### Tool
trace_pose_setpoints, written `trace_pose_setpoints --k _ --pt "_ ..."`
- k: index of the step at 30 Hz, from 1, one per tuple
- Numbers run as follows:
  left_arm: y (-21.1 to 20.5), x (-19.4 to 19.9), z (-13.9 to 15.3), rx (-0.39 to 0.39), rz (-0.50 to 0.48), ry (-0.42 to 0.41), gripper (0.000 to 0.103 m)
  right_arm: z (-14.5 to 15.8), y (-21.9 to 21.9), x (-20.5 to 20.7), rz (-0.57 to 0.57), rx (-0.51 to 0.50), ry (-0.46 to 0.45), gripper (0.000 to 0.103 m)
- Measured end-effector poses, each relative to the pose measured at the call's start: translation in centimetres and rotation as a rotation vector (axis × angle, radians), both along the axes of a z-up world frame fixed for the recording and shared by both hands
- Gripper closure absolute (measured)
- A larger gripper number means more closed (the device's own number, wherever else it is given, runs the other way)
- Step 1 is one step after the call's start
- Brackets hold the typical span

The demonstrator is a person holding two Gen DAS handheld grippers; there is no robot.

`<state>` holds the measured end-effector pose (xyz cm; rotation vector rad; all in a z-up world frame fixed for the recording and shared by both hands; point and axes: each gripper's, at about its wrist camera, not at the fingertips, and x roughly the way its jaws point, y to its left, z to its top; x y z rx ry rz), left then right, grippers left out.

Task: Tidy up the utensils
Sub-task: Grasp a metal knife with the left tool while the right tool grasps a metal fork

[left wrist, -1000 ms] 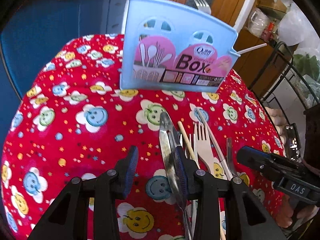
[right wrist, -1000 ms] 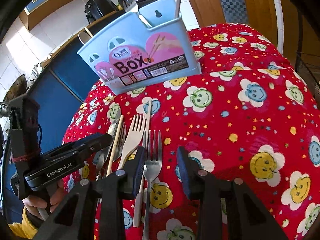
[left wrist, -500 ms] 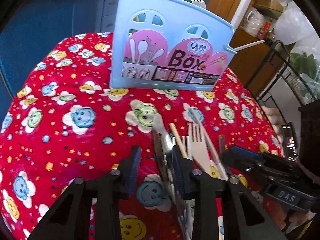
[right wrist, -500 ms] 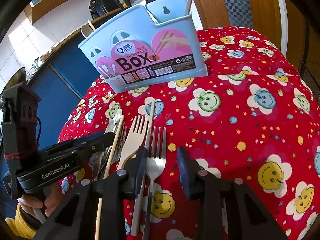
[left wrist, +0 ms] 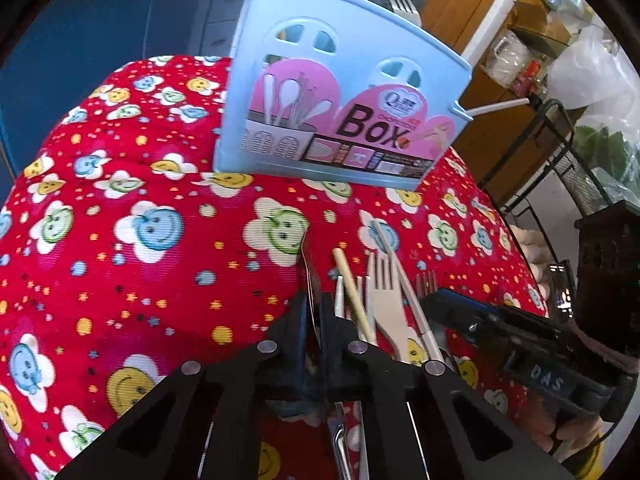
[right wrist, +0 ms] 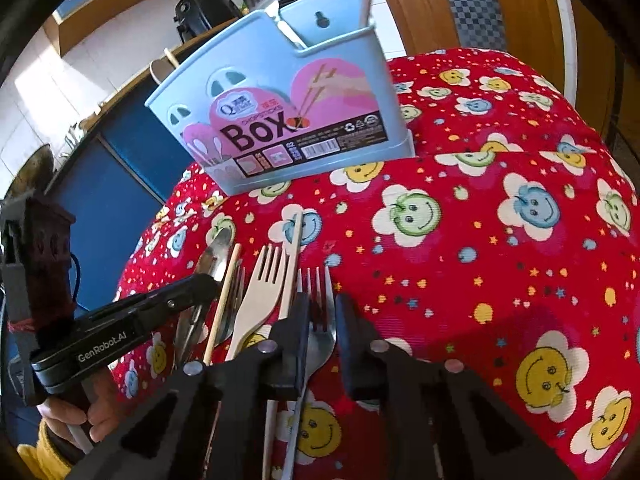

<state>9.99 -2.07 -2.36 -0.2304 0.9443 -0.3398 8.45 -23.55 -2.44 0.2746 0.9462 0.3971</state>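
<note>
two grippers just closing: left gripper pinching steel spoon (edge-on), right gripper clamping steel fork.

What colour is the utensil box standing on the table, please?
Light blue, with a pink label; the utensil box shows best in the right wrist view.

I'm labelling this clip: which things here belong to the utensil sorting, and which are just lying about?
Part of the job: utensil box, metal spoon, wooden chopstick, wooden fork, metal fork.

Just there: black appliance, plastic bags, wire rack, tablecloth.
</note>
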Motion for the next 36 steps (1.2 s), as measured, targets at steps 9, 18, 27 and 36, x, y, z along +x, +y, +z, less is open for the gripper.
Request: trace_pose_setpoints --k 9,18,27,36 --pt "0.8 0.1 0.2 0.081 0.021 -0.007 0.098 0.1 -0.5 0.4 -0.003 -0.001 0.024 0.091" --pt "0.4 1.7 0.5 0.114 -0.031 0.017 0.096 -0.3 -0.4 2.0 0.065 0.036 0.082 0.089" --pt "0.7 2.2 0.6 0.077 -0.036 0.025 0.097 -0.3 -0.8 2.4 0.085 0.086 0.074 0.096" --pt "2.0 1.3 2.1 0.042 0.009 -0.023 0.099 2.2 -2.2 0.6 0.002 0.094 -0.029 0.099"
